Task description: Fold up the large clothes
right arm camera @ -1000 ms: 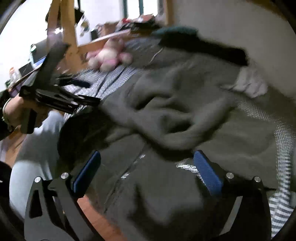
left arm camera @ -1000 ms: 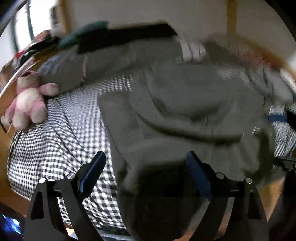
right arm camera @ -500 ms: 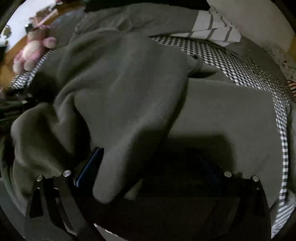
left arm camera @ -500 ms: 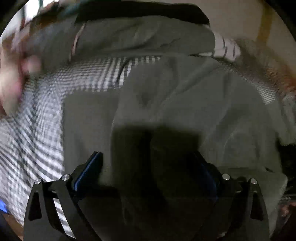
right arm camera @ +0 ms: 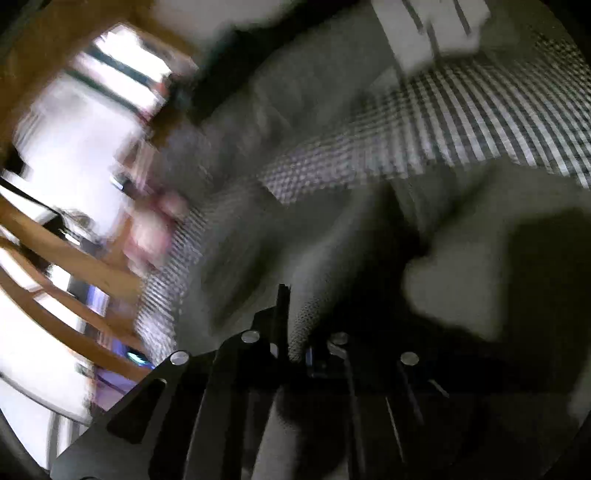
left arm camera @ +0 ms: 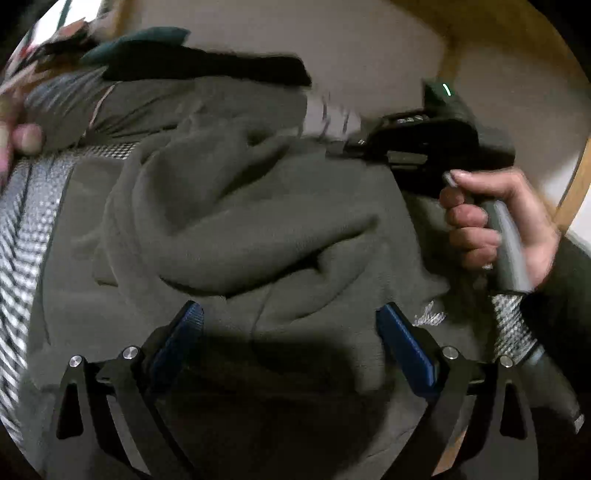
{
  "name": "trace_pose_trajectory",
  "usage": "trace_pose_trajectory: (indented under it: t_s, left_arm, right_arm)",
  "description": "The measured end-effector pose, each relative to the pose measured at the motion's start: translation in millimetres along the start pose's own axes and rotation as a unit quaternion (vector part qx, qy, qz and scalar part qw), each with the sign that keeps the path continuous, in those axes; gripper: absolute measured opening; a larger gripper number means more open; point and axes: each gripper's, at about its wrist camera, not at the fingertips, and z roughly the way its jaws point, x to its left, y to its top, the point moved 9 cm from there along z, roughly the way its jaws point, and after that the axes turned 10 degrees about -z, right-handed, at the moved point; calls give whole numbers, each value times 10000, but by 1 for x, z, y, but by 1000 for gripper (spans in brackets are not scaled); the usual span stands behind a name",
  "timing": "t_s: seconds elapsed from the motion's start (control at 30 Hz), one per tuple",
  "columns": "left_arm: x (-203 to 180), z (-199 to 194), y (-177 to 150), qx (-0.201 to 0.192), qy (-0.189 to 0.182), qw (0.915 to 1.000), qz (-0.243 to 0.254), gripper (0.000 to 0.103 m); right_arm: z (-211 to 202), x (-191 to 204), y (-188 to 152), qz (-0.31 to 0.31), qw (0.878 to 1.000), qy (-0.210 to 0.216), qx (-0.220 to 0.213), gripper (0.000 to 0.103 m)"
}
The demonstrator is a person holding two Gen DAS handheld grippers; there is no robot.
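Observation:
A large grey-green fleece garment (left arm camera: 240,221) lies crumpled on the bed, filling most of the left wrist view. My left gripper (left arm camera: 291,332) hovers just over its near part, blue pads wide apart and open, with nothing pinched between them. A hand (left arm camera: 491,221) holds my right gripper (left arm camera: 336,147) at the garment's far right edge. In the right wrist view the right gripper (right arm camera: 295,332) is rolled sideways and shut on a fold of the garment (right arm camera: 461,258), whose cloth stands up between the closed fingers.
A black-and-white checkered sheet (left arm camera: 33,206) covers the bed (right arm camera: 461,122). A pink plush toy (right arm camera: 155,229) sits blurred at its edge. Dark clothes (left arm camera: 207,66) and a striped cloth (right arm camera: 424,29) lie at the back by the wall. Wooden bed-frame rails (right arm camera: 74,258) run alongside.
My right gripper has closed on a fold of the garment and rolled sideways. It and the hand holding it have come into the left wrist view. The left gripper stays open.

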Motion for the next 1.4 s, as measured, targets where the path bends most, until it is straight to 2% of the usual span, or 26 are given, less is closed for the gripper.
trace_pose_trajectory:
  t_s: [0.07, 0.1, 0.17, 0.2, 0.23, 0.27, 0.33, 0.37, 0.4, 0.47, 0.57, 0.6, 0.67, 0.7, 0.8, 0.87, 0.93, 1.0, 1.03, 1.07, 1.13, 1.2, 1.23, 1.3, 1.37, 1.4]
  left_arm:
    - [-8, -10, 4, -206, -393, 9990, -74, 94]
    - [-20, -22, 9, -516, -662, 9963, 179, 94]
    - [-25, -21, 6, -723, -455, 9943, 631, 94]
    - [-17, 1, -3, -321, -140, 9968, 715, 94]
    - [-6, 23, -17, 244, 84, 9981, 560, 94]
    - [-3, 23, -22, 243, 100, 9985, 485, 93]
    - [-14, 3, -19, -8, -33, 9983, 577, 93]
    - [-18, -7, -11, -150, -128, 9984, 528, 93]
    - [-20, -26, 2, -471, -173, 9977, 445, 93]
    - [-12, -52, 31, -972, 173, 9943, 397, 94]
    - [19, -32, 47, -692, 584, 9959, 21, 94]
    - [35, -15, 49, -485, 722, 9959, -236, 94]
    - [57, 11, 47, -150, 774, 9952, -581, 94]
    - [64, 20, 44, -93, 707, 9943, -794, 94]
    - [53, 6, 47, -441, 431, 9944, -857, 94]
    - [42, 4, 46, -492, 314, 9959, -695, 94]
    - [38, 23, 31, -14, 407, 9981, -469, 94]
    - [29, 27, 13, 108, 747, 9971, -44, 94]
    - [26, 26, 7, 152, 900, 9956, 191, 94]
    - [25, 22, 4, 167, 939, 9951, 262, 94]
    - [19, -2, 14, -149, 917, 9955, 192, 94]
    - [8, -26, 44, -615, 1022, 9923, 346, 94]
    - [8, -28, 66, -744, 1099, 9902, 425, 94]
    - [9, -13, 90, -685, 1356, 9865, 616, 96]
    - [25, 30, 94, 6, 1837, 9804, 715, 96]
    - [39, 60, 85, 576, 2052, 9745, 702, 96]
  right_arm:
    - [-22, 3, 20, 107, 9979, 321, -552, 7]
    - [-29, 0, 25, 220, 9967, 408, -673, 7]
    - [-27, -20, 19, 400, 9980, 70, -482, 7]
    - [-16, -41, 5, 551, 9972, -499, 31, 10]
    - [-11, -49, -8, 586, 9955, -672, 307, 10]
    - [-10, -52, -18, 542, 9948, -712, 479, 14]
    - [-24, -48, -36, 357, 9951, -762, 518, 54]
    - [-37, -44, -47, 430, 9958, -693, 405, 93]
    - [-50, -41, -59, 524, 9962, -633, 294, 96]
    - [-59, -26, -85, 486, 9974, -349, 392, 96]
    - [-44, 3, -117, 436, 9962, 178, 739, 95]
    - [-37, 11, -121, 398, 9953, 336, 820, 89]
    - [-14, 30, -120, 370, 9923, 855, 811, 19]
    - [-11, 39, -113, 455, 9908, 1101, 649, 11]
    - [-55, 57, -79, 434, 9803, 1854, -517, 10]
    - [-76, 49, -75, 532, 9784, 1853, -749, 10]
    - [-82, 24, -91, 623, 9891, 1278, -390, 10]
    - [-73, -10, -132, 551, 9967, 159, 567, 13]
    - [-71, -18, -144, 424, 9954, -213, 833, 13]
    - [-74, -23, -154, 262, 9938, -506, 952, 21]
    - [-96, -16, -151, -94, 9949, -776, 644, 35]
    - [-118, -6, -131, -544, 9883, -1413, 171, 97]
    - [-125, 3, -116, -834, 9803, -1784, -134, 100]
    - [-117, 21, -90, -1365, 9644, -2261, -156, 100]
    - [-72, 30, -77, -1673, 9582, -2272, 476, 100]
    - [-50, 29, -85, -1718, 9548, -2246, 913, 100]
